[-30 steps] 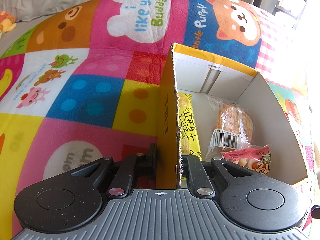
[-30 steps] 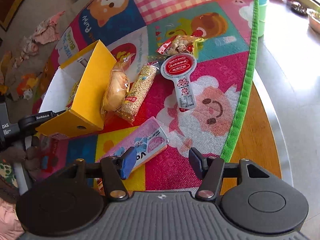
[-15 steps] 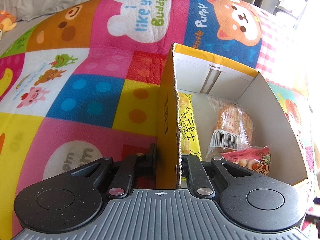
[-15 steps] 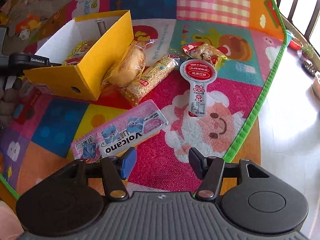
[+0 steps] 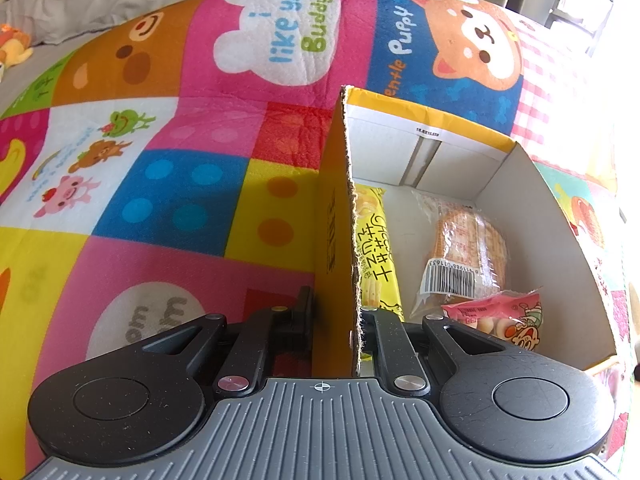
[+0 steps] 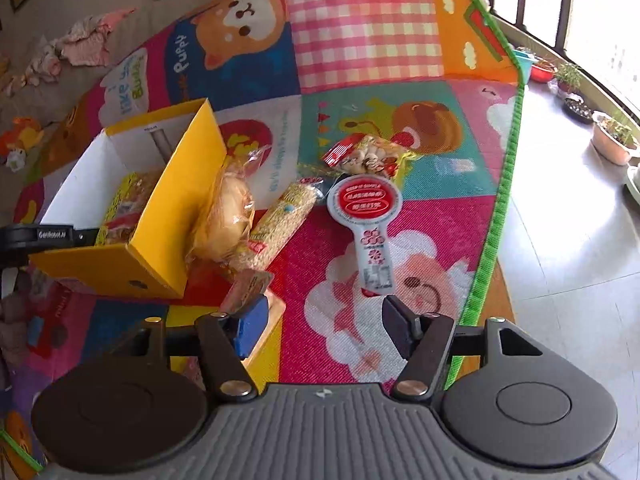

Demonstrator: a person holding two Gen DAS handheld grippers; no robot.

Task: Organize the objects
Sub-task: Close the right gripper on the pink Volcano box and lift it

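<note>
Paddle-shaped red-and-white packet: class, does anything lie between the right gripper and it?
Nothing visible does. Only bare play mat lies between the open right gripper and the paddle-shaped packet. The pink pack sits off to the side, by the gripper's left finger.

One box — three packets inside, five outside.

Patchwork play mat, yellow box, snack packets on it
</note>
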